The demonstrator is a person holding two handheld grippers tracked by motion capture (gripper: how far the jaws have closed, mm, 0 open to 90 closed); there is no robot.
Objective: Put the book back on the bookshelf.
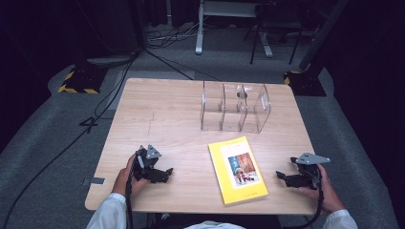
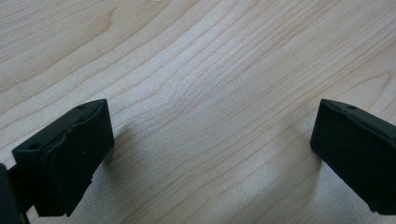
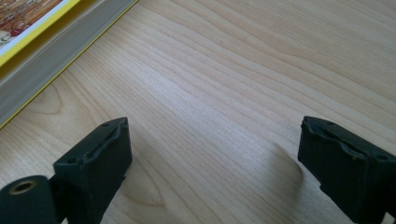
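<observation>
Both grippers, left [image 1: 165, 172] and right [image 1: 282, 176], flank the yellow book [image 1: 237, 169] (jaws apart, empty).

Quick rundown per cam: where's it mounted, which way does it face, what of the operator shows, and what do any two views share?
High view: above the person's side, facing forward and down on the table; shows forearms, both hands, left hand-held gripper, right hand-held gripper, yellow book, clear divider box.
Left gripper view: rides the left hand-held gripper, facing bare wood; open jaws.
Right gripper view: rides the right hand-held gripper, facing wood; open jaws.
Shared: right gripper view and high view both show the book.
</observation>
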